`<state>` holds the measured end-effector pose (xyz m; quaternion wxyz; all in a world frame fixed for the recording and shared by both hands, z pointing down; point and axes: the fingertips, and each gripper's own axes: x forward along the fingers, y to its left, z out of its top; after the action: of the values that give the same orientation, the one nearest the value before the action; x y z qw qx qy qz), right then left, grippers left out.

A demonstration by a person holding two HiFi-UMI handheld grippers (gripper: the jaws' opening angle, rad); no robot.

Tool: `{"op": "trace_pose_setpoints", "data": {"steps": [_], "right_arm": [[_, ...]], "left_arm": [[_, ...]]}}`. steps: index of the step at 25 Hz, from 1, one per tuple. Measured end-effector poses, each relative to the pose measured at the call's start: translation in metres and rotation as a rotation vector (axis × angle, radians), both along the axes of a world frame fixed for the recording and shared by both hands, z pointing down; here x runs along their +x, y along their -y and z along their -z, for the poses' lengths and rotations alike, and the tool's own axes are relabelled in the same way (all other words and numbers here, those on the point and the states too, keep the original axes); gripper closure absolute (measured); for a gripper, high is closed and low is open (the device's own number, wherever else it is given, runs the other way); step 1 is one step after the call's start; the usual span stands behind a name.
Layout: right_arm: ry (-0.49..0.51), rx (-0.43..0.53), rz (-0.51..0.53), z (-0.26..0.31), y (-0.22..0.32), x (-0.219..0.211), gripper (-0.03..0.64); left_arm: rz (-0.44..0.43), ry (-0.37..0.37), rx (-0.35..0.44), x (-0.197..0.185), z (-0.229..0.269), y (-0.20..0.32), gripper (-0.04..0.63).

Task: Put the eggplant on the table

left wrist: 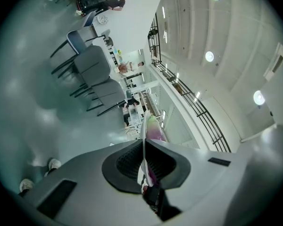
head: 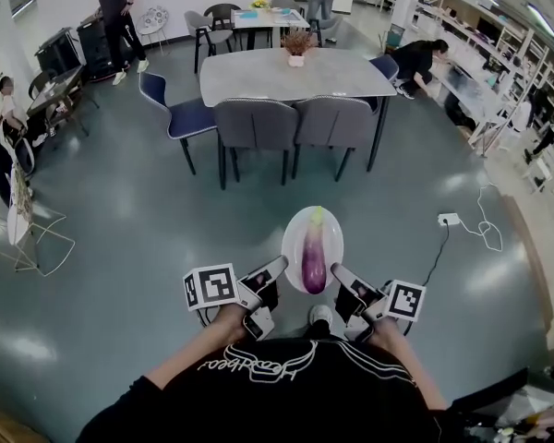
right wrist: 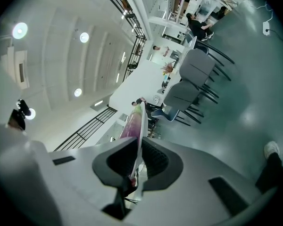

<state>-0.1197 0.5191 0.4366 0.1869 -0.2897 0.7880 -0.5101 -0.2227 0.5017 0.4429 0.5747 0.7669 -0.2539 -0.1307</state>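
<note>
**Eggplant carried on a plate held at both edges**

The left gripper (head: 279,268) is clamped on the left rim of a white plate (head: 295,233), and the right gripper (head: 340,273) is clamped on the opposite rim. In each gripper view the thin plate edge (left wrist: 143,133) (right wrist: 142,121) is seen pinched between the ribbed pads of the jaws.

The eggplant (head: 314,257) lies loose on the plate, lengthwise and away from the person, with its green stem at the far end. It sits between the two grippers and is touched by neither. Its purple flank is seen just beyond the jaws in both gripper views (left wrist: 154,127) (right wrist: 130,124).

The eggplant is judged firm and fairly light, with a glossy skin on which it could roll or slide if the plate were tipped. The plate is judged stiff and breakable, so a level two-sided hold at the rim appears suitable.

The table (head: 295,74) stands well ahead across the floor, behind grey chairs (head: 291,123).
</note>
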Motion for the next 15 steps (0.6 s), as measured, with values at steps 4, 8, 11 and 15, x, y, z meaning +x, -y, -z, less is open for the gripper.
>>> {"op": "trace_pose_setpoints", "data": {"steps": [4,8,11,15], "right_arm": [[0.019,-0.027,0.003,-0.007,0.009,0.001,0.586],[0.022,-0.040,0.015,-0.015,0.025,0.005,0.586],[0.027,-0.053,0.023,-0.022,0.046,0.010,0.586],[0.033,-0.073,0.034,-0.029,0.076,0.020,0.586]], "left_arm": [[0.004,0.007,-0.011,0.002,-0.006,0.008,0.574],[0.017,0.013,-0.025,0.004,-0.013,0.022,0.574],[0.027,0.024,-0.030,0.009,-0.018,0.042,0.574],[0.038,0.037,-0.041,0.019,-0.024,0.070,0.574]]}}
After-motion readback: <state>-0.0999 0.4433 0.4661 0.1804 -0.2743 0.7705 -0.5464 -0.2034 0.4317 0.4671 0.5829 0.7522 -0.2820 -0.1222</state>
